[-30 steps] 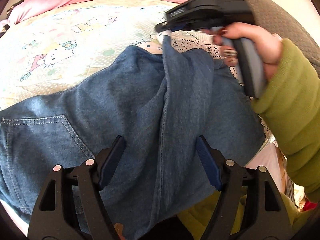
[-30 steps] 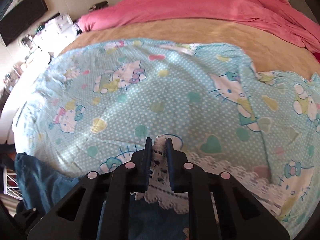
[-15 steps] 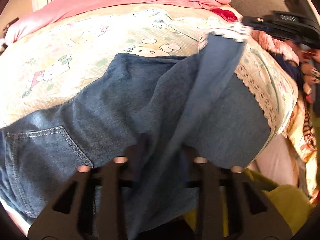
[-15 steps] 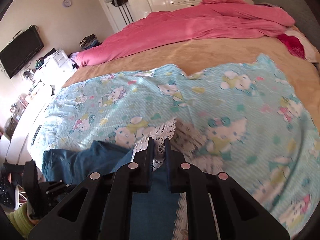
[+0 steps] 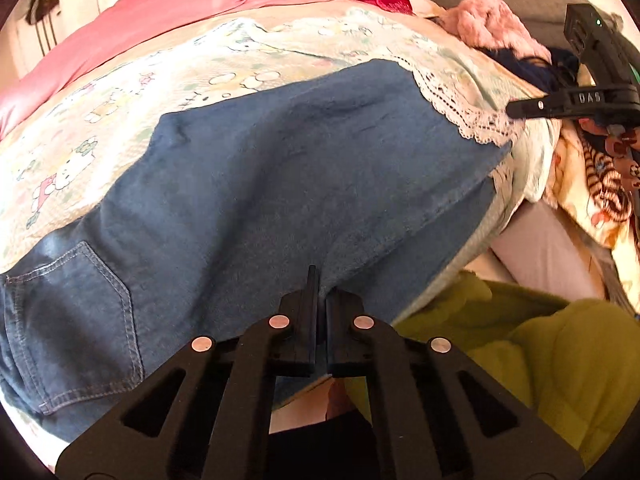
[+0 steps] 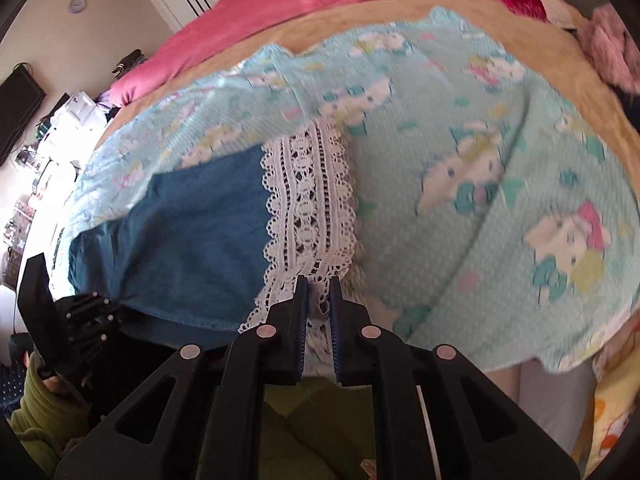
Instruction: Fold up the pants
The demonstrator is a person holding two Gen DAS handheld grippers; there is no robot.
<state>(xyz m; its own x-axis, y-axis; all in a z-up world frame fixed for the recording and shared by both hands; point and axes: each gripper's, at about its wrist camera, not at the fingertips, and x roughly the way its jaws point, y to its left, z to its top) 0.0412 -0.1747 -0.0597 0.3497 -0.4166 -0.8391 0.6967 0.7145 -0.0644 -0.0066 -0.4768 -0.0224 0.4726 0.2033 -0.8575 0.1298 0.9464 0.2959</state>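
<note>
Stretching denim pants (image 5: 280,184) flat on bed (image 6: 460,80): left gripper (image 5: 319,280) just closing on near edge, right gripper (image 6: 319,284) pinching lace hem (image 6: 308,200); next likely folding over.

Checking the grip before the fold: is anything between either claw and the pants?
Nothing visible. The left claw is shut on the denim pants at their near edge; the right claw is shut on the lace hem.
</note>
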